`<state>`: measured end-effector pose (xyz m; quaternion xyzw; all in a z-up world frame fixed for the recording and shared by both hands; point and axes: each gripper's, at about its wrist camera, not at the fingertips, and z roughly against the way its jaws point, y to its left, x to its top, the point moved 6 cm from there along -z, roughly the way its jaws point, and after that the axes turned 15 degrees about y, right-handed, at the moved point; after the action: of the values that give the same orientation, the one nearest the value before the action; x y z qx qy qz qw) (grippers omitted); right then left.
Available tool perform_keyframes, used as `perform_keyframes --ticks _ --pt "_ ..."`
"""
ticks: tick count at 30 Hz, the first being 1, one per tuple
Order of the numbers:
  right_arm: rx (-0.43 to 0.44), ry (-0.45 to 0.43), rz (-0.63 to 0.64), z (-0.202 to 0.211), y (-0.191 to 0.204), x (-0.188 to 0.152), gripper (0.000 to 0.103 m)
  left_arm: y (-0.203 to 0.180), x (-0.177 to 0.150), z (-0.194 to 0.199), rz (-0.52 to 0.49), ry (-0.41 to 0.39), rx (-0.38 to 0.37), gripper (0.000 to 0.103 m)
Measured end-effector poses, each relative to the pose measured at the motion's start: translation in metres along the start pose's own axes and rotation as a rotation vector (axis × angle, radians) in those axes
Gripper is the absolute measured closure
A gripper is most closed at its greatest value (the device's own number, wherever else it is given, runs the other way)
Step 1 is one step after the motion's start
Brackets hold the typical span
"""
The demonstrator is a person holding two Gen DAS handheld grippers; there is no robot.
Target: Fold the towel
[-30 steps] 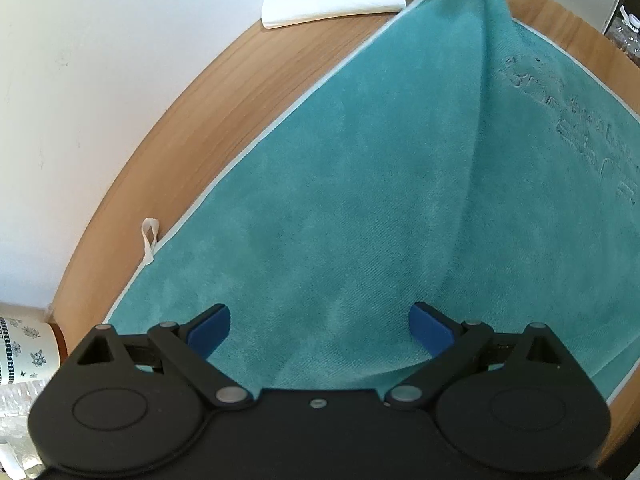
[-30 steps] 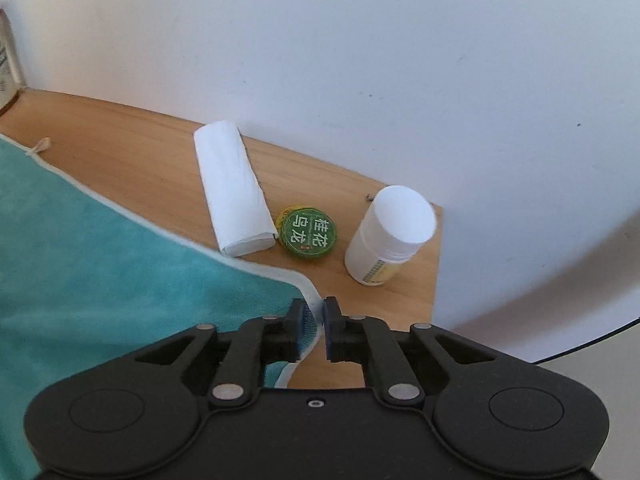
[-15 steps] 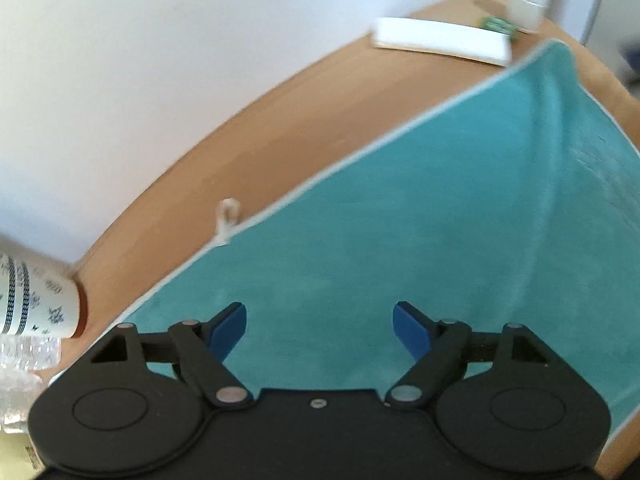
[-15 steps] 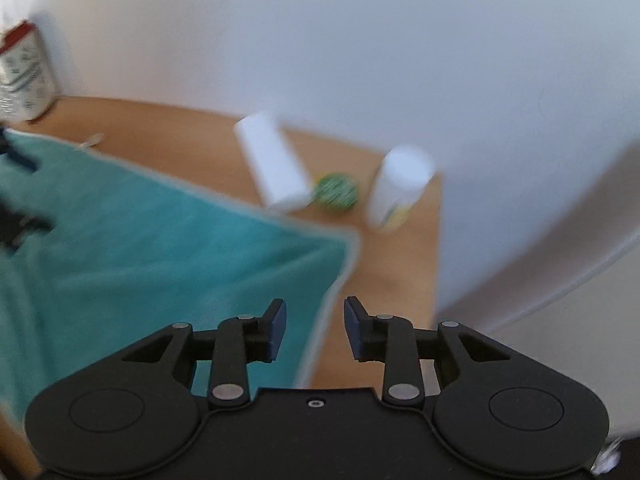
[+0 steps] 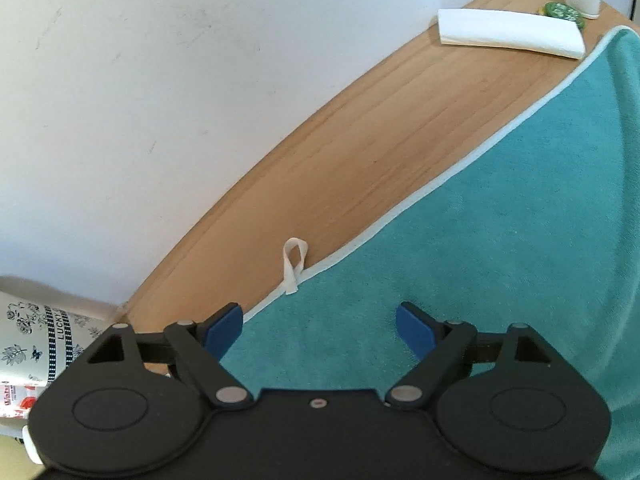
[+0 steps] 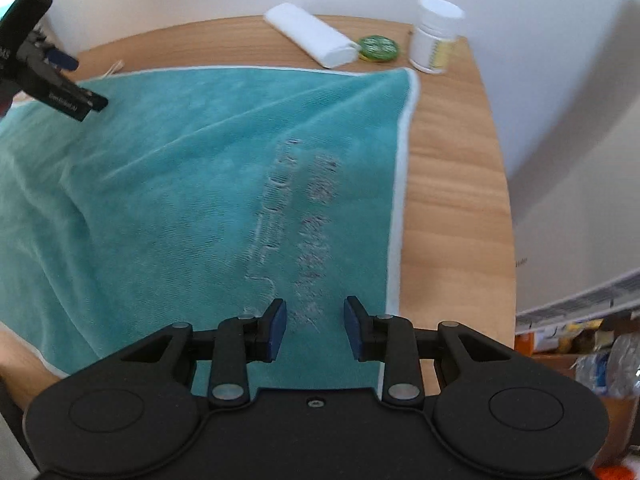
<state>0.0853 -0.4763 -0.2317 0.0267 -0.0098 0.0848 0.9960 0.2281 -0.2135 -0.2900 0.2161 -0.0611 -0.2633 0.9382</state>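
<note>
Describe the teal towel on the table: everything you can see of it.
The teal towel is plush terry with a pale piped border, spread open and unfolded on the wooden table. Long soft creases fan from its far right corner. Blurred embossed lettering runs near its right edge. A white hanging loop sticks out from its far edge. Neither open gripper grips it.

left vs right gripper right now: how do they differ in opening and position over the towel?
1. The left gripper is spread wide; the right gripper is open more narrowly.
2. The left gripper sits at the teal towel's far edge near the hanging loop; the right gripper sits over the embossed lettering, near the towel's side hem.

Shared: both are open and hold nothing, with towel under both.
</note>
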Motion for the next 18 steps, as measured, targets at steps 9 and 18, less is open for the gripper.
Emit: perform_keyframes --ticks 9,18 --pt "-0.069 0.007 -0.031 -0.004 0.002 -0.017 0.06 -0.006 0.007 -0.005 -0.015 -0.011 0.062 0.007" --pt "-0.064 -0.014 -0.072 0.032 0.022 -0.039 0.058 0.007 -0.041 0.032 0.083 -0.071 -0.041 0.013"
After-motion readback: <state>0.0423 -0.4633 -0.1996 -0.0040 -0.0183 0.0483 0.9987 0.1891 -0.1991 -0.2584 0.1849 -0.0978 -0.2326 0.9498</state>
